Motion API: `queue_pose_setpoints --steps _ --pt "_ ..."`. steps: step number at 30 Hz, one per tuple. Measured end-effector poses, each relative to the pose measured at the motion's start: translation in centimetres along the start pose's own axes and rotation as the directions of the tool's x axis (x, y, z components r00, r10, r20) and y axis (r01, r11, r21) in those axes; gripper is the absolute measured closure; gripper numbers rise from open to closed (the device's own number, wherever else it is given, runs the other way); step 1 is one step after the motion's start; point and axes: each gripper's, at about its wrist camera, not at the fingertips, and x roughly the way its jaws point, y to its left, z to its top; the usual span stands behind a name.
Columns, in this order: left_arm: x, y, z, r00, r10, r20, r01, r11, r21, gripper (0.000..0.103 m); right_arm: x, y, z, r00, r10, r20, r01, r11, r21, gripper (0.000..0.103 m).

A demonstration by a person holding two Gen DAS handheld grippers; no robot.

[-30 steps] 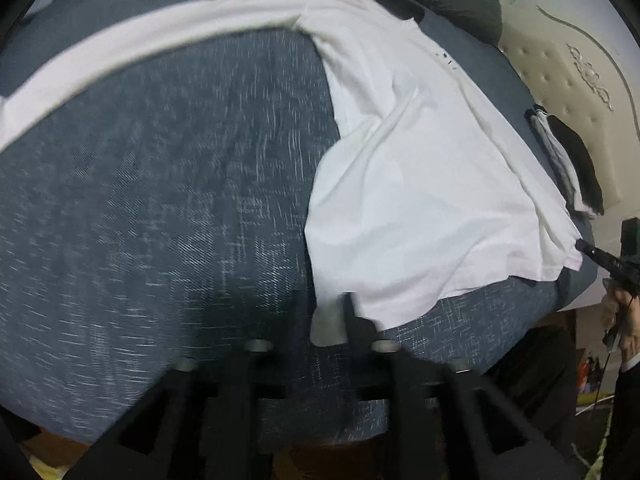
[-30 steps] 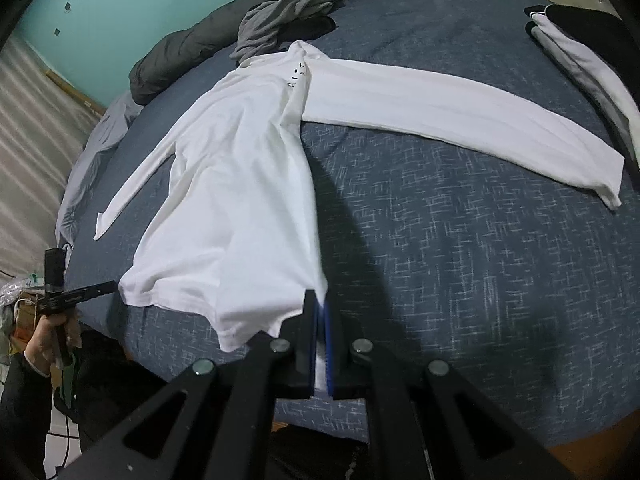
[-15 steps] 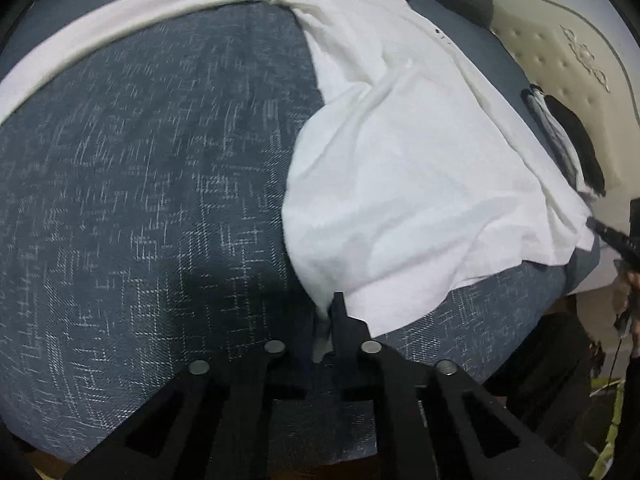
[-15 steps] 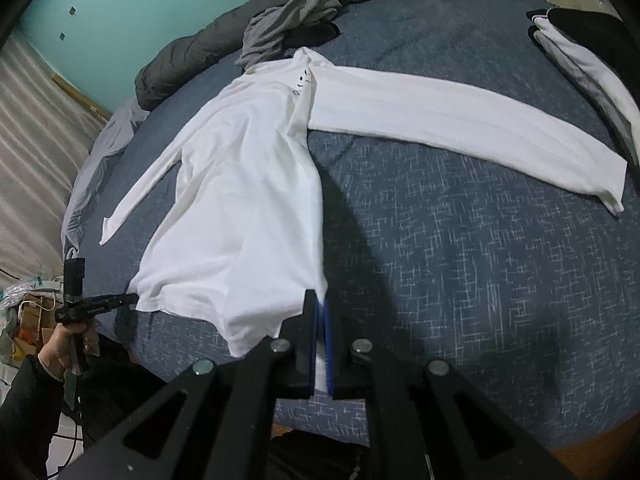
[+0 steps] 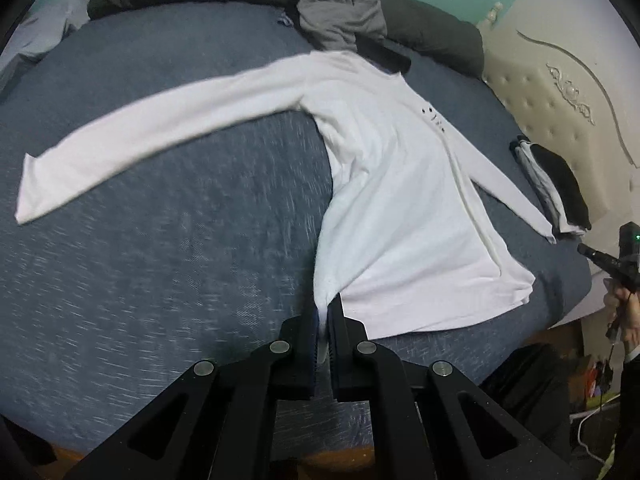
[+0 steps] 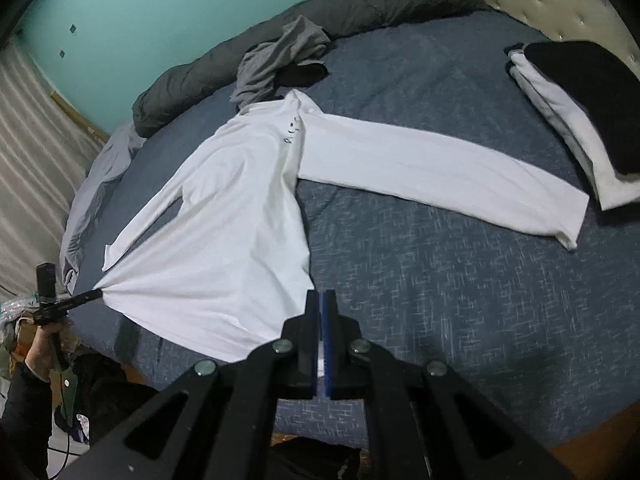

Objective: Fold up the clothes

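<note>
Our left gripper (image 5: pixel 323 312) is clenched on one bottom corner of the white long-sleeved shirt (image 5: pixel 404 208), the cloth pinched between its jaws and drawn into a small peak. Our right gripper (image 6: pixel 320 300) is closed at the other bottom corner; its jaws are pressed together over the hem (the cloth inside them barely shows). In the right wrist view the left gripper appears at the far left edge, held in a hand (image 6: pixel 44 350), with the hem pulled taut toward it in fanned creases.

From the hem outward, the shirt lies spread on the blue bed (image 6: pixel 440 300), collar toward the far side. One sleeve (image 6: pixel 440 172) stretches flat across the bedspread; the other sleeve (image 6: pixel 148 216) lies close along the body. Just beyond the collar sits a crumpled grey garment (image 6: pixel 280 64) against a dark rolled duvet (image 6: pixel 360 4). Near the long sleeve's cuff rests a folded stack of black and white clothes (image 6: pixel 576 112), beside the padded headboard (image 5: pixel 560 92).
</note>
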Motion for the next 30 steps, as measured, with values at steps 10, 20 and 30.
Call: queue_pose_setpoints --steps 10,20,30 --pt "1.0 -0.4 -0.8 1.0 0.015 -0.026 -0.015 1.0 0.007 0.099 6.7 -0.5 -3.7 0.988 -0.018 -0.156 0.018 1.0 -0.005 0.076" --pt "1.0 0.1 -1.1 0.999 0.019 -0.027 -0.019 1.0 -0.003 0.099 11.1 -1.2 -5.2 0.973 -0.052 -0.223 0.039 0.997 -0.065 0.069" --pt "-0.1 0.1 -1.3 1.0 0.022 -0.008 -0.022 1.0 0.01 0.099 9.6 -0.7 -4.7 0.987 -0.002 -0.162 -0.01 0.998 -0.069 0.098"
